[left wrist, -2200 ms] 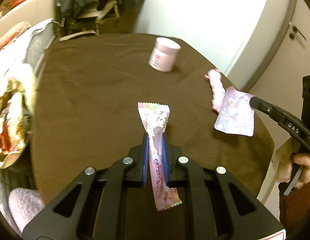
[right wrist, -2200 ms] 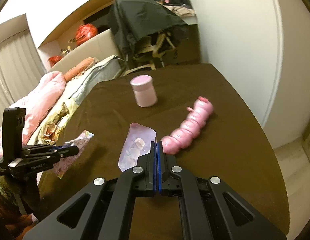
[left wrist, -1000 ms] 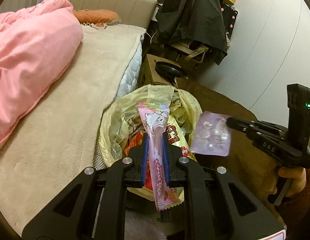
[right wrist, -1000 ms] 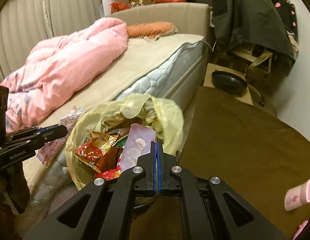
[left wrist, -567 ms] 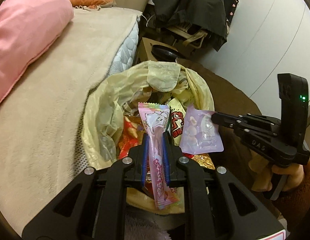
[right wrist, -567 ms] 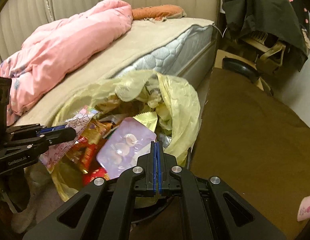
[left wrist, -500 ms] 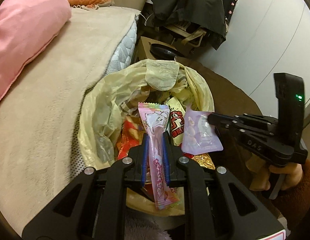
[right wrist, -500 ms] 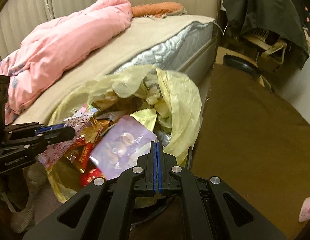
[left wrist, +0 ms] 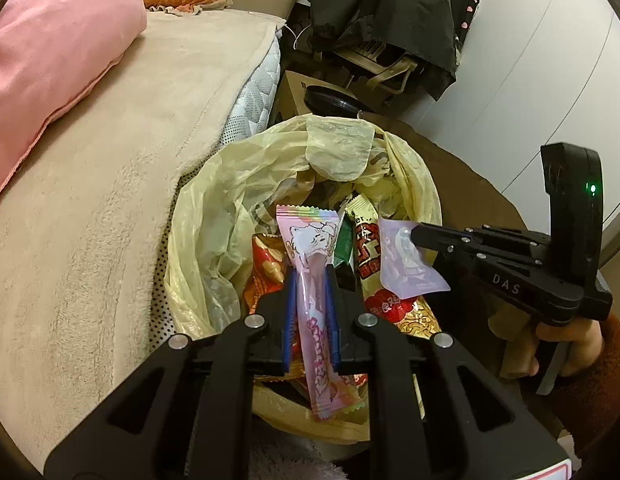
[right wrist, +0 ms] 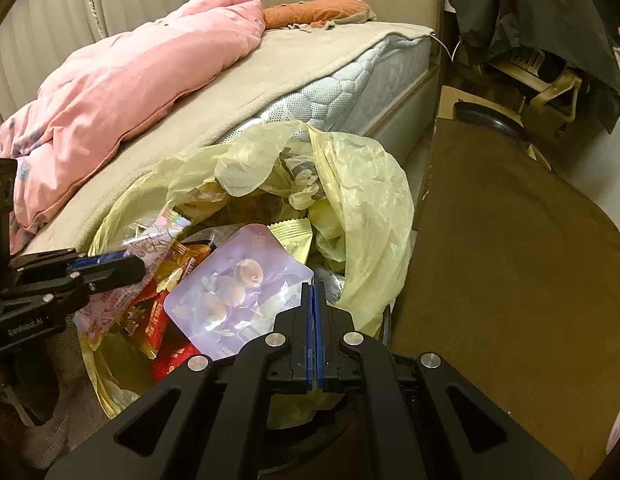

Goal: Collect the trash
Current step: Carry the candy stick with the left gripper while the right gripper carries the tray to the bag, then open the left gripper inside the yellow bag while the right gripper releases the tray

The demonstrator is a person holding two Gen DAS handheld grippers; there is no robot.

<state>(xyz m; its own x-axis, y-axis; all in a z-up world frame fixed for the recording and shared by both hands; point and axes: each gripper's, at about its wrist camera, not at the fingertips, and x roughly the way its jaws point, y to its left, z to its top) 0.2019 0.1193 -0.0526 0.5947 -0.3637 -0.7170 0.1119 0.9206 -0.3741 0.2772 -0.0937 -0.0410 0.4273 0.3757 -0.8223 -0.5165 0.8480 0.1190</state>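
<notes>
My left gripper [left wrist: 310,276] is shut on a long pink snack wrapper [left wrist: 307,248] and holds it over the open yellow trash bag [left wrist: 213,208]. The wrapper also shows in the right wrist view [right wrist: 149,246], held by the left gripper [right wrist: 121,266]. My right gripper [right wrist: 313,292] is shut on the corner of a flat lilac pouch [right wrist: 233,288] above the same bag [right wrist: 366,216]. In the left wrist view the right gripper [left wrist: 420,236] holds the pouch [left wrist: 402,264] just right of the pink wrapper. The bag holds several red and gold wrappers [left wrist: 370,256].
A bed with a beige cover [left wrist: 109,152] and a pink duvet [right wrist: 141,68] lies left of the bag. A brown-covered table [right wrist: 510,264] is to the right. A cardboard box with a black lid [left wrist: 330,98] and a chair draped in dark cloth [left wrist: 390,12] stand behind.
Both grippers swung from the brown table to the trash bag, carrying their wrappers. In the last half second both have dropped slightly lower over the bag's opening.
</notes>
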